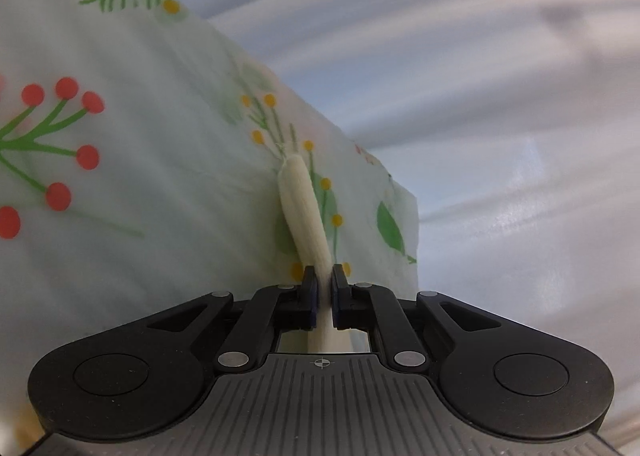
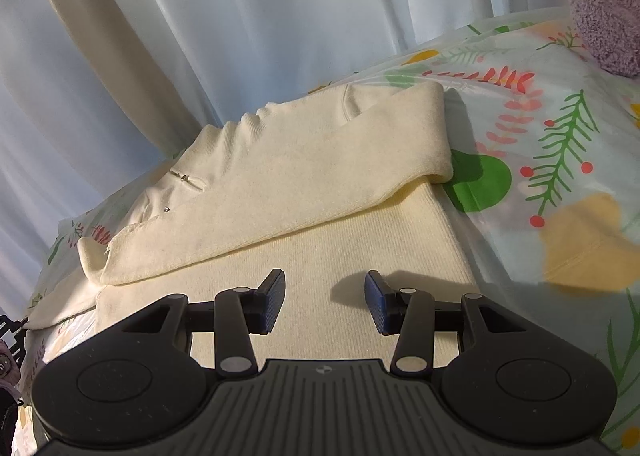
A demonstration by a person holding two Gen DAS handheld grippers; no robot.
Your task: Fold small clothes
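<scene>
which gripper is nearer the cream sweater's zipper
Right. The right gripper hovers open over the cream sweater, with the zipper ahead to its left. The left gripper is shut on a cream fabric edge; no zipper shows there.

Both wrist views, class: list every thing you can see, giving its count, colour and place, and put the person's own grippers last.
cream sweater: one, cream, lying on the floral cover, a sleeve folded across its body
floral cover: one, pale green with red, yellow and green plants, under the sweater
curtain: one, white, hanging behind
fluffy item: one, lilac, top right on the cover
left gripper: one, black, shut on a strip of cream fabric
right gripper: one, black, open over the sweater's ribbed hem
</scene>
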